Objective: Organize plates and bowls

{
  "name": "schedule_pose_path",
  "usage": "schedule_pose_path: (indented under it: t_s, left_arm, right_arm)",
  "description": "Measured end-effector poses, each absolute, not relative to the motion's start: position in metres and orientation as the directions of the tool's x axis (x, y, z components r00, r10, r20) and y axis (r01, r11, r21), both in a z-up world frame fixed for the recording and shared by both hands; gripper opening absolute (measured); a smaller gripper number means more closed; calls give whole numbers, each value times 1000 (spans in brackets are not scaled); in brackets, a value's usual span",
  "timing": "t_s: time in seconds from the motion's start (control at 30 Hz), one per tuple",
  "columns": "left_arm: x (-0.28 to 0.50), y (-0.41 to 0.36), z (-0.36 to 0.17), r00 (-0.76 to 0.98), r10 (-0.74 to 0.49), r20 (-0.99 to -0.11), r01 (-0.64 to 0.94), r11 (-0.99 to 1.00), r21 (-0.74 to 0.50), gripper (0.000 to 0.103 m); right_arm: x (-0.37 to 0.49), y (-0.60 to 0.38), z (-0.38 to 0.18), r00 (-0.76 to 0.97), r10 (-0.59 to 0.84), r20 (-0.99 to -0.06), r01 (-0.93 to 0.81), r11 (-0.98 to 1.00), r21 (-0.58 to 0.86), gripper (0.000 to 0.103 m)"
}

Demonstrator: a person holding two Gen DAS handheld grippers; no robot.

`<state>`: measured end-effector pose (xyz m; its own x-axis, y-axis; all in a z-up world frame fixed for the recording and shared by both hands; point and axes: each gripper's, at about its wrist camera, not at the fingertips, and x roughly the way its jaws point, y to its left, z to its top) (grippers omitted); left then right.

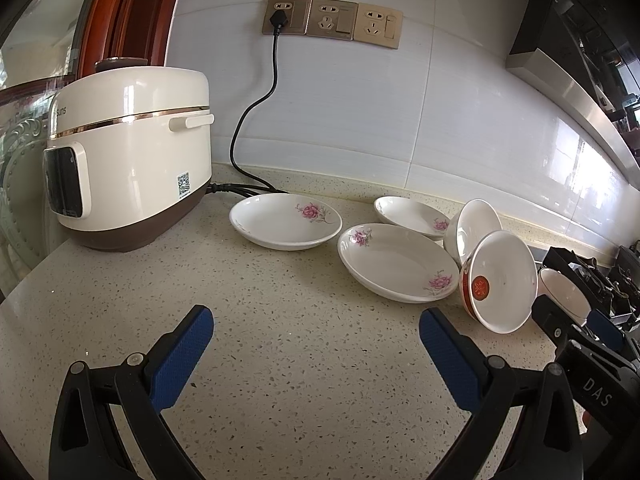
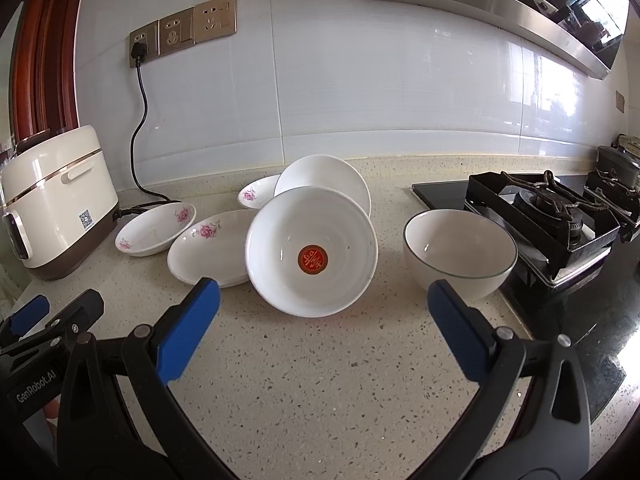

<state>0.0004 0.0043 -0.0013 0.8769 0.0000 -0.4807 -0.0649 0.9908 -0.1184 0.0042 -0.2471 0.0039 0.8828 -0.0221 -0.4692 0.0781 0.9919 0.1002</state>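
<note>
Three white plates with pink flowers lie on the speckled counter: a left plate (image 1: 286,220) (image 2: 156,229), a middle plate (image 1: 396,260) (image 2: 212,246) and a small back plate (image 1: 412,216) (image 2: 256,192). A bowl with a red emblem (image 1: 502,280) (image 2: 312,250) leans tilted on the middle plate, and a plain white bowl (image 1: 476,226) (image 2: 324,178) leans behind it. A dark-rimmed bowl (image 2: 460,254) (image 1: 562,292) stands upright to the right. My left gripper (image 1: 316,336) is open and holds nothing, short of the plates. My right gripper (image 2: 324,308) is open, just before the emblem bowl.
A cream rice cooker (image 1: 128,156) (image 2: 60,200) stands at the left, its black cord (image 1: 256,108) running up to wall sockets (image 1: 332,20). A gas stove (image 2: 552,216) borders the right side. A range hood (image 2: 500,4) hangs above. Bare counter (image 1: 280,380) lies under both grippers.
</note>
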Motion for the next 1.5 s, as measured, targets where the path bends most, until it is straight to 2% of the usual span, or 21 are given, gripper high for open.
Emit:
schedule_pose_path:
  t_s: [0.93,1.03,1.13,1.3,1.5]
  left_arm:
    - [-1,5,-2,877,-1,-481,-75,988,-138,103]
    - [-2,13,-3,880,-8,-474,-83,982,-171,103]
    - [-3,25,-5,889,-61,-454,-71,961,-268,103]
    - [0,40,-6,881,-129,-454,-40,939,-343,86]
    - [15,72,15,847,-208,-488,1,921,-390,86]
  right_arm:
    - [1,-251,5,889,1,-457,68,989,134,103]
    - [-4,-252,4,890,48,-454,37,984,176,103]
    - [-12,-250,4,879,107,-464,2,973,229,103]
    - [-16,-234,0,826,253,-503,-67,931,358,103]
    - [0,-211,-5,752,378,-540,-99,875,474,103]
